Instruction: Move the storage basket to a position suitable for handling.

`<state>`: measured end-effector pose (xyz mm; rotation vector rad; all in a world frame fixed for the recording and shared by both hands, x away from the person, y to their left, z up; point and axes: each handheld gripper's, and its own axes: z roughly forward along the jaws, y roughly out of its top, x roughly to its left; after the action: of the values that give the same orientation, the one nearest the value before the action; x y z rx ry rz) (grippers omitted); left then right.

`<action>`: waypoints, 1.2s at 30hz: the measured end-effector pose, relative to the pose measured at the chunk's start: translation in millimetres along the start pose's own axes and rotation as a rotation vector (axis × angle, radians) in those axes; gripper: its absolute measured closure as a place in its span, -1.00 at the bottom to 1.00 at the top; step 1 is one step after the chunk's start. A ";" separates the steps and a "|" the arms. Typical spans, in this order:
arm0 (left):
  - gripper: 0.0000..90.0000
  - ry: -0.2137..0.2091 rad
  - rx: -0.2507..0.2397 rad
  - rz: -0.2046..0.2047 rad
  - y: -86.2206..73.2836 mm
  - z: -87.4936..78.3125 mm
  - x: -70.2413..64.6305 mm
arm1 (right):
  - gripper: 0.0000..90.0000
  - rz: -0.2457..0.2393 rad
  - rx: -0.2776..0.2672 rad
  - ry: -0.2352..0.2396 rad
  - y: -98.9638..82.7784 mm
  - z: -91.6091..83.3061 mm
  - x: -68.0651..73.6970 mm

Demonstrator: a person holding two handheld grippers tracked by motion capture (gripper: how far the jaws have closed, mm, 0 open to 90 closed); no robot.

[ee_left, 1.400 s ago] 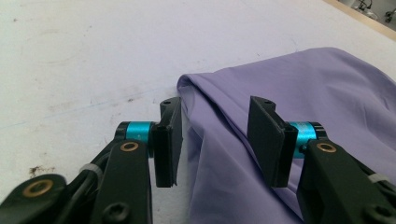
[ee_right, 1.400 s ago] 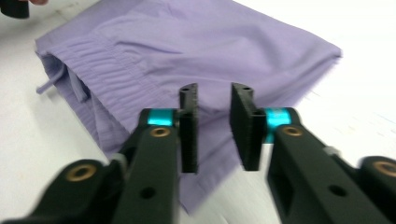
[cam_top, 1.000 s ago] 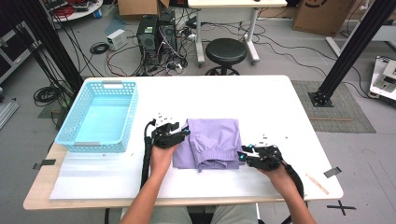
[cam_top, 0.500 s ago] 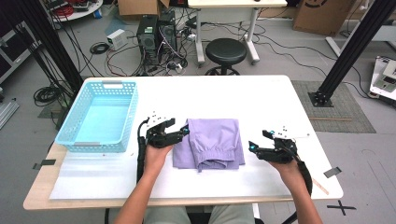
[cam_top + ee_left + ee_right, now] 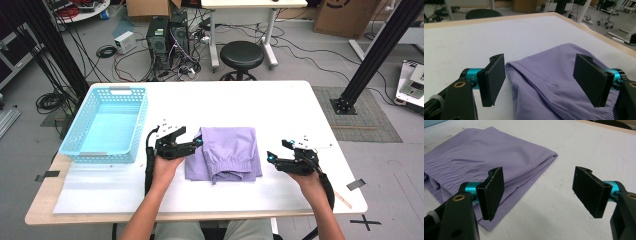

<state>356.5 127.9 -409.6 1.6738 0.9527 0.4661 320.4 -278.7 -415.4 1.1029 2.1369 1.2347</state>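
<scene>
A folded purple garment [image 5: 230,152] with an elastic waistband lies flat at the middle of the white table [image 5: 280,105]. My left gripper [image 5: 192,137] sits at its left edge and is open. Its jaws have just been opening, and the cloth [image 5: 549,75] lies loose below and between the pads [image 5: 494,77] without being pressed. My right gripper [image 5: 277,150] hovers to the right of the garment, also open after its jaws have just been opening. In the right gripper view there is bare table between the jaws [image 5: 541,195], and the garment's folded edge [image 5: 499,152] runs past the left pad.
A light-blue plastic basket [image 5: 102,156] stands empty at the table's left side. Behind the table are a black stool [image 5: 242,55], computer cases and cables on the floor. Bare table surface stretches beyond the garment and to its right.
Both grippers' jaws stand wider than before. The right gripper has drawn off to the right, away from the garment's edge. The garment lies still.
</scene>
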 end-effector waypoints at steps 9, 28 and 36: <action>-0.42 0.016 -0.081 0.040 10.8 -43.6 3.2 | -0.41 -0.005 -0.022 0.022 1.1 -1.6 0.2; -0.40 0.167 -0.161 0.014 23.7 -145.9 90.1 | -0.41 -0.003 -0.032 0.023 -0.3 -5.9 2.2; -0.42 0.251 -0.162 -0.024 14.4 -168.2 120.6 | -0.41 -0.001 -0.026 0.019 -1.3 -5.7 2.6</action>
<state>312.9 324.9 -361.7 1.4787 1.0852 0.7302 314.4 -279.9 -413.6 1.0839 2.1296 1.2739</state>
